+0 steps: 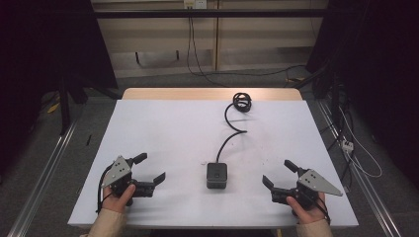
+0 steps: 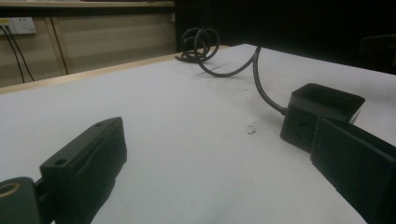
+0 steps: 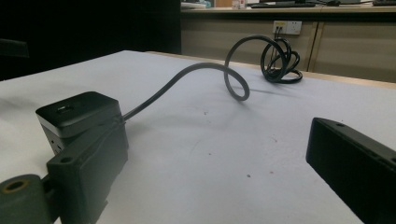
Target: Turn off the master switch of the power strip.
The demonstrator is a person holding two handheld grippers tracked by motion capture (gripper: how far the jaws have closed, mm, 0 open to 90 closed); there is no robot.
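**White tabletop with one black box on it**

Table [image 1: 163,128] has a white cover and a wooden far edge; grey floor and beige wall panels lie behind. Black box [image 1: 216,175] stands near the front edge, its cable [image 1: 232,126] curling to a coil behind. Left gripper [image 1: 150,168] and right gripper [image 1: 279,173] flank the box, jaws apart, holding nothing.

no readable text, labels or signs

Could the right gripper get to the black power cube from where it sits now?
Probably yes. The right gripper rests open on the white table, jaws facing the power cube; bare tabletop lies between them. The cube's cable runs off the far side, away from that path.
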